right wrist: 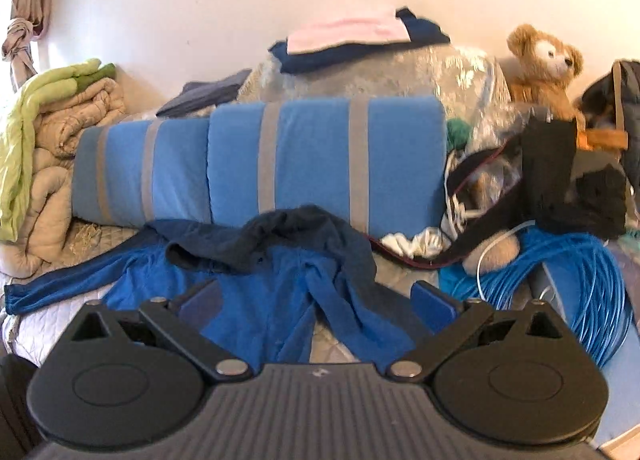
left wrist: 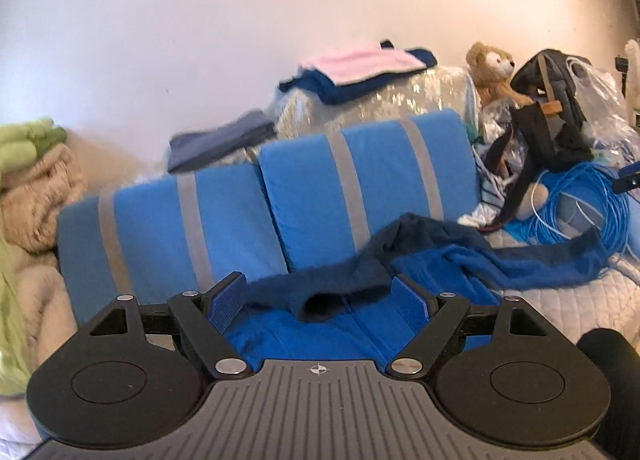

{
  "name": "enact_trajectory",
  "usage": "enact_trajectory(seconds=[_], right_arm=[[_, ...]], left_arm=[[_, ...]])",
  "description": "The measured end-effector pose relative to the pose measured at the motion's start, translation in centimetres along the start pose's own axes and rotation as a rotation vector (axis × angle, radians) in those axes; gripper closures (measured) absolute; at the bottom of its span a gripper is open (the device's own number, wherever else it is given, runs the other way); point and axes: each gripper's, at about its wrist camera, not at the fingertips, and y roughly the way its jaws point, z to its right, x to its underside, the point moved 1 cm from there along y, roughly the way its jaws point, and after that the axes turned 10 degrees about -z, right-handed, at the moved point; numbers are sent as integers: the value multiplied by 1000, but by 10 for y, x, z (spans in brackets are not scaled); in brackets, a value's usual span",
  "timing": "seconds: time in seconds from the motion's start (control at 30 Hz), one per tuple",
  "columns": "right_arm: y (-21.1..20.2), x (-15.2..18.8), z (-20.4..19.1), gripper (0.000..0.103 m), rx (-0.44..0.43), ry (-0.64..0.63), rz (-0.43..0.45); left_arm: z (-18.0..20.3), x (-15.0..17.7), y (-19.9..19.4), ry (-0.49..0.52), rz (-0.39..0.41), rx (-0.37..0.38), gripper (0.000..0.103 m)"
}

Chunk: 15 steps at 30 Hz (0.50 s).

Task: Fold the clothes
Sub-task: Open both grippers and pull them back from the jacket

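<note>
A crumpled blue garment with dark navy trim (left wrist: 440, 264) (right wrist: 280, 284) lies spread on the quilted bed, one sleeve stretched out to the side. My left gripper (left wrist: 320, 300) is open above its near part, with a dark navy fold seen between the blue pads but not pinched. My right gripper (right wrist: 316, 300) is open too, hovering over the garment's middle with nothing gripped. Folded clothes, pink on dark blue (left wrist: 360, 68) (right wrist: 352, 40), sit stacked on a plastic-wrapped bundle behind.
A blue cushion with grey stripes (left wrist: 240, 212) (right wrist: 280, 156) runs along the back. Beige and green bedding (right wrist: 48, 148) is piled at the left. A coil of blue cable (right wrist: 580, 292), a black bag (right wrist: 560, 180) and a teddy bear (right wrist: 544, 64) crowd the right.
</note>
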Motion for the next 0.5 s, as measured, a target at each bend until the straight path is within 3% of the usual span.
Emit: enact_trajectory(seconds=[0.33, 0.5], right_arm=[[49, 29, 12, 0, -37, -38, -42], [76, 37, 10, 0, 16, -114, -64]], left_arm=[[0, 25, 74, -12, -118, 36, 24], [0, 33, 98, -23, -151, 51, 24]])
